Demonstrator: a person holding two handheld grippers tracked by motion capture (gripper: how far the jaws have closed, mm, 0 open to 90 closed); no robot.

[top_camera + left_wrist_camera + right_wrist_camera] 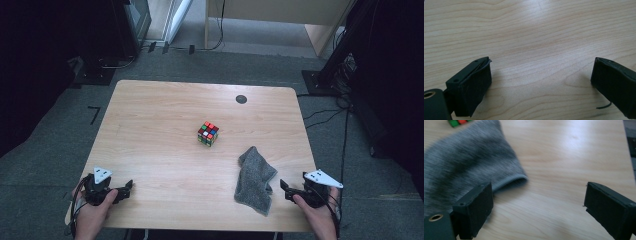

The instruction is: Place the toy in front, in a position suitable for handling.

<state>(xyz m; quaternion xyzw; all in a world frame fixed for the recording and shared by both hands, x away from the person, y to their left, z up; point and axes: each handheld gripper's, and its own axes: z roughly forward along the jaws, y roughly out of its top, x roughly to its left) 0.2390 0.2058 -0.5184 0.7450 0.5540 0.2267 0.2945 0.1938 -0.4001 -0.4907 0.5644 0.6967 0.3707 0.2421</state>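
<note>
A scrambled colour cube (pixel 208 133) stands near the middle of the wooden table (pixel 150 110). A crumpled grey cloth (pixel 255 179) lies to its front right. My right gripper (pixel 285 189) rests at the table's front right edge, just right of the cloth, open and empty. In the right gripper view the cloth (pixel 466 160) lies beside the left jaw, with a corner of the cube (pixel 457 122) at the top. My left gripper (pixel 127 188) sits at the front left corner, open, with bare wood (pixel 539 50) between its jaws.
A small dark round cap (pixel 241 99) is set in the tabletop near the far right. Beyond the table stand dark stands and cables on grey carpet (pixel 325 75), and a pale wooden cabinet (pixel 280 15) at the back.
</note>
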